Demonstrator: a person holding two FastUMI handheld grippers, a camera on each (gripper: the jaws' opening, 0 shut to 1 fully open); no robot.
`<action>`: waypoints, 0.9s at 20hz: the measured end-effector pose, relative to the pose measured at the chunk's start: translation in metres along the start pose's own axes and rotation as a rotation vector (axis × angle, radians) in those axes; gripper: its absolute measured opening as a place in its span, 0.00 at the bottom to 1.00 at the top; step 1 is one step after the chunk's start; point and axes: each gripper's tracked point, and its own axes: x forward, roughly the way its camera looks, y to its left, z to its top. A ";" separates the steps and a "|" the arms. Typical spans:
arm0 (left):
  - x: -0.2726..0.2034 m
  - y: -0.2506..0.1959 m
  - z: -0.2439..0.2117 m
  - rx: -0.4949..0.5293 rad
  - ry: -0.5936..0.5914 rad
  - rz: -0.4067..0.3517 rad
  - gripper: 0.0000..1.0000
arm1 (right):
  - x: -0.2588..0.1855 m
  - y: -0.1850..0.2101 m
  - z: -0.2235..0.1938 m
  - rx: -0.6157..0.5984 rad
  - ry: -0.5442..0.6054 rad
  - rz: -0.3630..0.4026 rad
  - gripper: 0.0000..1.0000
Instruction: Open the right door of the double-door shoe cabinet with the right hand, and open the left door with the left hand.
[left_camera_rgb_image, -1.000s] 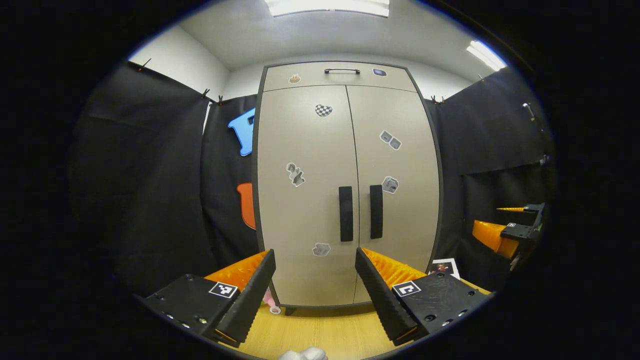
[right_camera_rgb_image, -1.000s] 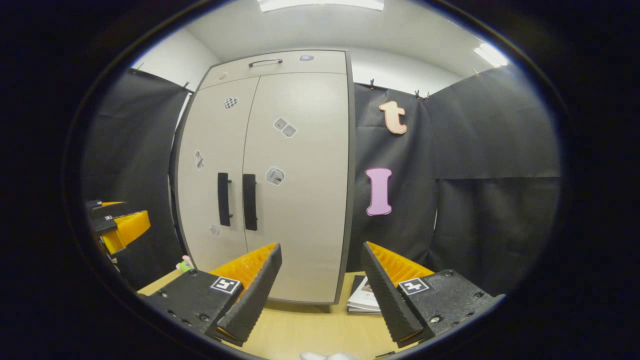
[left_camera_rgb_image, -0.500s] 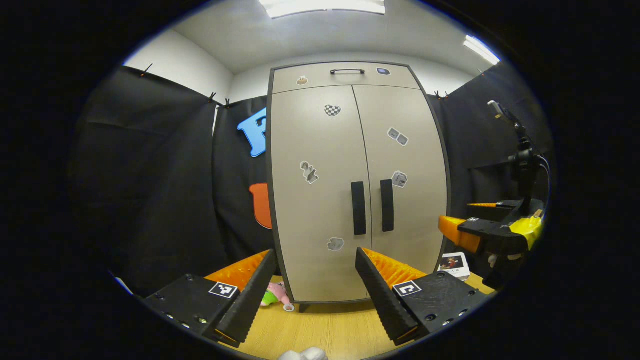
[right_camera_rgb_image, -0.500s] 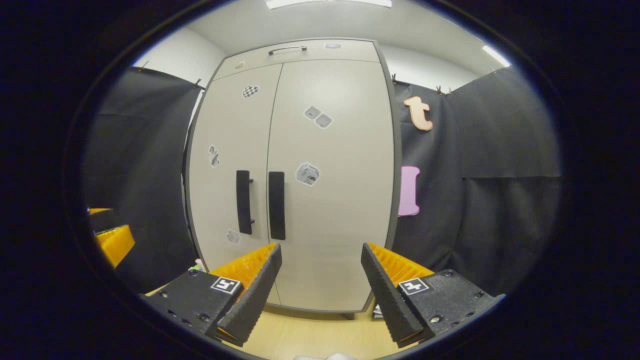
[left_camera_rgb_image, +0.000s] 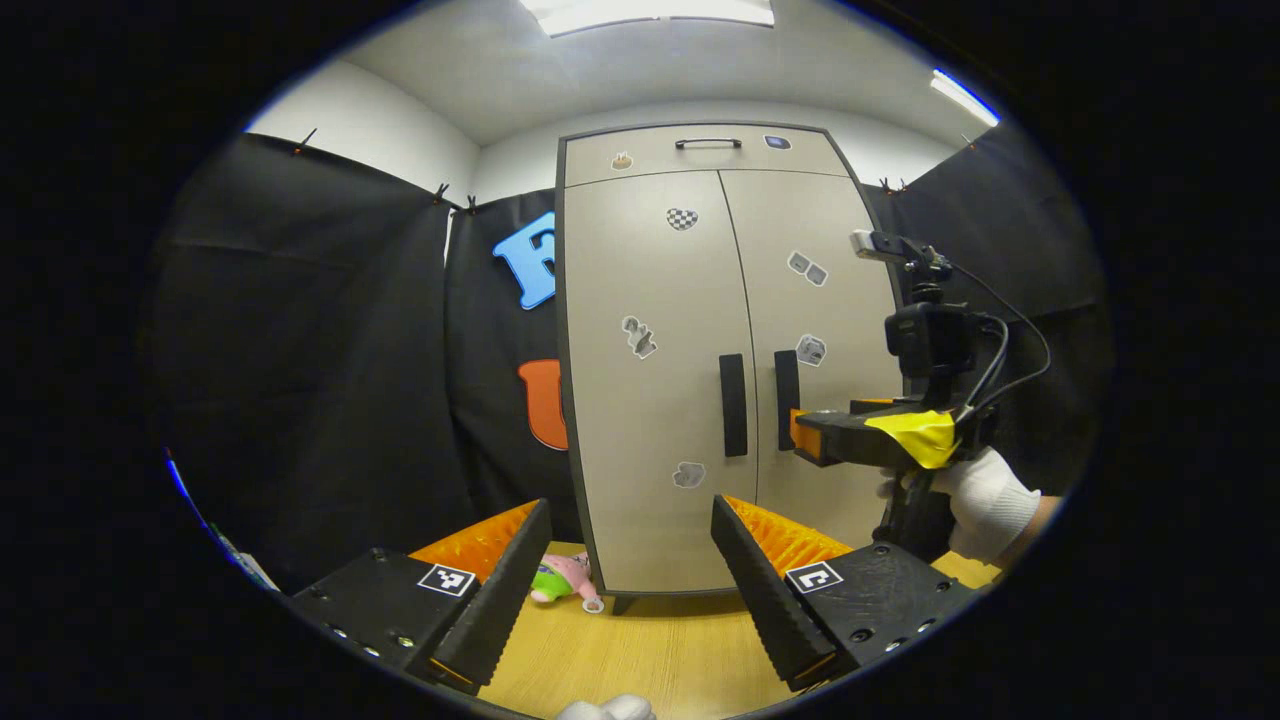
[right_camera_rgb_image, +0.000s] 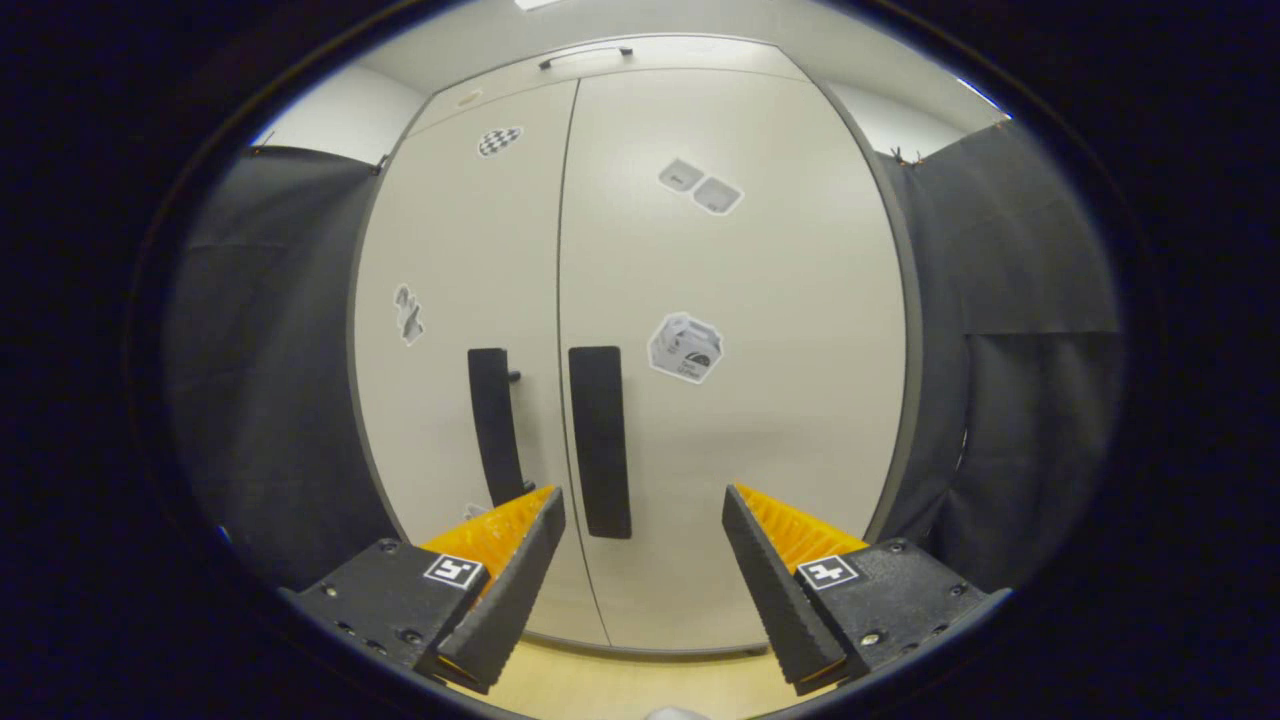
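We hold the right gripper (right_camera_rgb_image: 642, 545) wide open near the right door's handle (right_camera_rgb_image: 600, 441) — spread to straddle it. Our left gripper (left_camera_rgb_image: 630, 555), also wide, waits farther from the shut cabinet (left_camera_rgb_image: 650, 330) — 2 doors closed.

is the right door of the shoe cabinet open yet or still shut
Shut. The right door sits flush beside the left door, and its handle is ungrasped.

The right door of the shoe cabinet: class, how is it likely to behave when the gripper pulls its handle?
The right door looks like a flat rigid panel, so it will probably swing as one piece, without flexing. Its long vertical handle stands beside the centre seam, so hinges likely sit at the outer edge. The cabinet is tall and narrow; a hard tug might rock it.
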 end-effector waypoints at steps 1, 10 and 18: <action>-0.001 0.001 0.000 0.002 0.001 0.004 0.97 | 0.008 0.002 0.000 0.006 0.009 -0.001 0.98; 0.000 0.017 -0.002 0.003 0.002 0.047 0.97 | 0.051 0.021 -0.006 0.012 0.062 -0.020 0.71; 0.006 0.022 -0.008 -0.024 0.015 0.045 0.97 | 0.055 0.021 0.003 0.001 0.045 -0.052 0.37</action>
